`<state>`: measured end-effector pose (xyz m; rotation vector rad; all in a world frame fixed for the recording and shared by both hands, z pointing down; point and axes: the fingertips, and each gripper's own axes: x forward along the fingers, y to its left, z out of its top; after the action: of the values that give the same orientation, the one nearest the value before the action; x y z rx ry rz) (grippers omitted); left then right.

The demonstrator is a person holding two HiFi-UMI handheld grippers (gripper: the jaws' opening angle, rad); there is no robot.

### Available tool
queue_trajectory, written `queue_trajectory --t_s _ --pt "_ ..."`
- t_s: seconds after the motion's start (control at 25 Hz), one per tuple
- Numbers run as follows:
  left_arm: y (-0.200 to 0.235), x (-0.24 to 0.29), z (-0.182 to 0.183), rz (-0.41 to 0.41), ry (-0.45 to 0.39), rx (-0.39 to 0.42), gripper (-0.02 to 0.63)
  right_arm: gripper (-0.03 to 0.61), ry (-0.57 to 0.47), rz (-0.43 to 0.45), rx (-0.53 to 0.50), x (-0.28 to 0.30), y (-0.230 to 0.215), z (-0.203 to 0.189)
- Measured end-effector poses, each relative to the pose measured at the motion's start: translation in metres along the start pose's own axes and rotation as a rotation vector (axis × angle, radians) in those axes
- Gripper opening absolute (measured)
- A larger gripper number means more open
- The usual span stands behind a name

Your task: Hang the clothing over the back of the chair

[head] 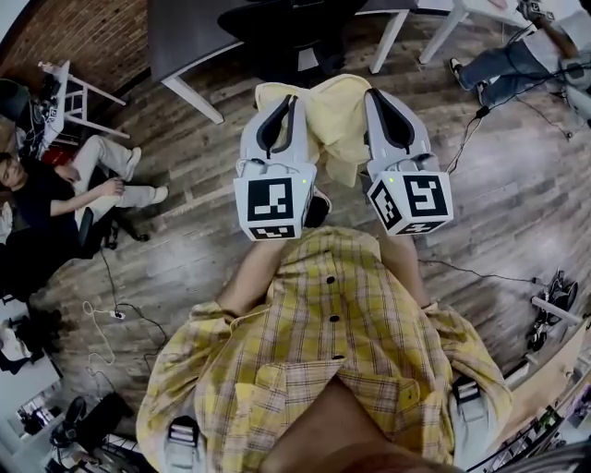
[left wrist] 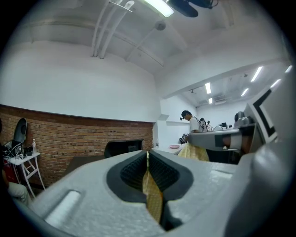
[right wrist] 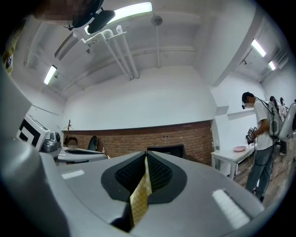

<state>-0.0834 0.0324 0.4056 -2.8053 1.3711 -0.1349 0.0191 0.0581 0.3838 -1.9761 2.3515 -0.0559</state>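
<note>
While the person stands on the wood floor (head: 489,212), the left hand-held gripper (head: 280,103) and the right hand-held gripper (head: 380,97) are both clenched on the pale yellow clothing (head: 337,125), held out side by side and pointing level. Clothing hangs bunched between the two of them, up in the air above the floor, out in front of the person's own yellow plaid shirt (head: 332,369). Left gripper view: thin strip of yellow fabric pinched between the black ribbed pads (left wrist: 162,173), jaws nearly together. Right gripper view: same, a fabric edge squeezed in the nearly closed jaws. Dark chair (head: 286,28) sits ahead, just beyond the clothing, next to a dark counter (head: 185,42); clothing not draped on it. Brick wall (left wrist: 69,139) runs behind the chair. Seated person (head: 65,185) off to the left.
</note>
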Motion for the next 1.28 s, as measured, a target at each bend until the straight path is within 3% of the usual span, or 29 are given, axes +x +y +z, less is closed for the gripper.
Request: queue_trajectory --t_s 1.04,1.28 --pt "0.086 0.143 0.047 0.056 -0.017 -0.045 0.015 0.013 0.014 0.048 -0.007 0.164 -0.058 0.038" --pt "0.099 0.167 0.07 0.061 -0.043 -0.058 0.015 0.014 -0.006 0.057 -0.056 0.192 -0.077 0.064"
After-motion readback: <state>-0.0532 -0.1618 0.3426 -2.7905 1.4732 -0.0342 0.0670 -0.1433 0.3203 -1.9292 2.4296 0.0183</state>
